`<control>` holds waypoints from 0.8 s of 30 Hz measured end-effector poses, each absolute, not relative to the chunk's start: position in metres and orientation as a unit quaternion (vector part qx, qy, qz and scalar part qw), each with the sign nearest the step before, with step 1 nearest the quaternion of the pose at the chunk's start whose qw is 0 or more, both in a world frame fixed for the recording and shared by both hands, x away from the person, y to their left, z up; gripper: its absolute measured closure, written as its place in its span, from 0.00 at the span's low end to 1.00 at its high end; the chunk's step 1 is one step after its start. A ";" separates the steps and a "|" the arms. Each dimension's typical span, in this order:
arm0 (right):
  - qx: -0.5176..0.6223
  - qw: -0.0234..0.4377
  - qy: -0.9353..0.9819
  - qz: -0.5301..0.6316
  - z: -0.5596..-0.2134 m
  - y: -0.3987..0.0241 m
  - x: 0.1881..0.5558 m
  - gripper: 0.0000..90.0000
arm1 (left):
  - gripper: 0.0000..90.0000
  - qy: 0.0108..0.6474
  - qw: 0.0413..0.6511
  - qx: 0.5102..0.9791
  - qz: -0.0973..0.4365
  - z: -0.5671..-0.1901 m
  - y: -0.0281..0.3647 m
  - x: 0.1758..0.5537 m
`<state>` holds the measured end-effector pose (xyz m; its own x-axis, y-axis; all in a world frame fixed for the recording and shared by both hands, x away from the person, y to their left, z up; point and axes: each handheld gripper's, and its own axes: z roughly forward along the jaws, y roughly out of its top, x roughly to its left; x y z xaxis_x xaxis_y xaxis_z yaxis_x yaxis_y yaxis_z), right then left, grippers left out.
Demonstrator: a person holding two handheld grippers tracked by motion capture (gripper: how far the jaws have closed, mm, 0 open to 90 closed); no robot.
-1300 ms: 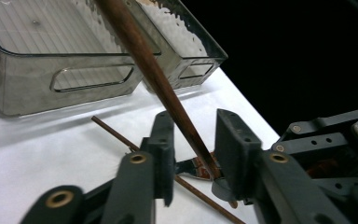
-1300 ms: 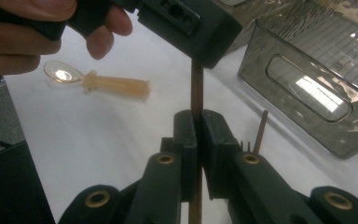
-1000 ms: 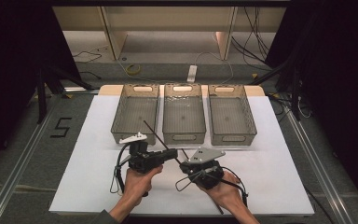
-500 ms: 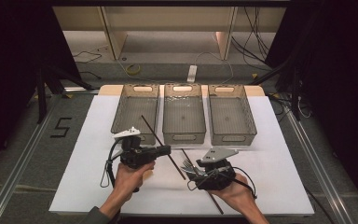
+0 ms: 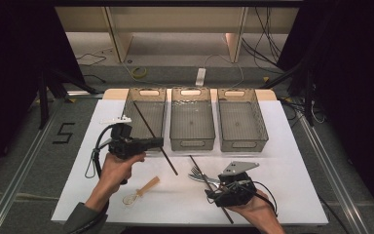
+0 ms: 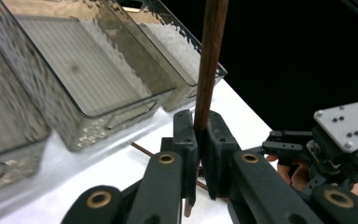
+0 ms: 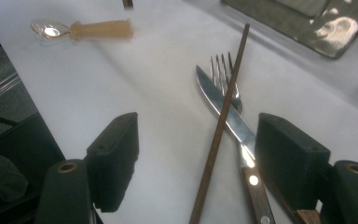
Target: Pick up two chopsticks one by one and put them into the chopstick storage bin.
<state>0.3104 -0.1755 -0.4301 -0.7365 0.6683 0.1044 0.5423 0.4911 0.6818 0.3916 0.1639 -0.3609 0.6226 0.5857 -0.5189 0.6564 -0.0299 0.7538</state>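
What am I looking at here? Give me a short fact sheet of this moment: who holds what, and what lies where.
left gripper: shut on a dark wooden chopstick, which slants over the left bin
right gripper: jaws have just been opening, wide apart, gripping nothing
second chopstick: lies on the white table between the right jaws, across the knife and fork
spoon: wooden-handled, on the table near the left hand
bins: three clear bins side by side at the far edge, nothing visible inside
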 end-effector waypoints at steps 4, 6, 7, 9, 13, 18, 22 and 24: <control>0.357 0.088 0.856 0.363 -0.431 -0.180 0.308 0.34 | 0.94 0.440 0.532 0.723 -0.028 -0.349 0.171 0.406; 0.358 0.091 0.855 0.364 -0.431 -0.182 0.307 0.33 | 0.94 0.444 0.524 0.726 -0.027 -0.344 0.174 0.414; 0.359 0.091 0.855 0.364 -0.431 -0.182 0.306 0.32 | 0.93 0.446 0.521 0.727 -0.025 -0.342 0.176 0.419; 0.359 0.091 0.854 0.365 -0.430 -0.183 0.305 0.31 | 0.93 0.451 0.515 0.729 -0.023 -0.339 0.178 0.426; 0.359 0.090 0.854 0.364 -0.431 -0.183 0.302 0.29 | 0.94 0.466 0.506 0.726 -0.019 -0.334 0.185 0.442; 0.358 0.090 0.856 0.362 -0.432 -0.183 0.302 0.28 | 0.93 0.474 0.496 0.727 -0.005 -0.323 0.188 0.454; 0.358 0.090 0.856 0.361 -0.432 -0.183 0.301 0.28 | 0.93 0.489 0.473 0.733 0.014 -0.319 0.189 0.470; 0.357 0.090 0.857 0.361 -0.432 -0.183 0.301 0.28 | 0.94 0.501 0.465 0.730 0.013 -0.320 0.192 0.479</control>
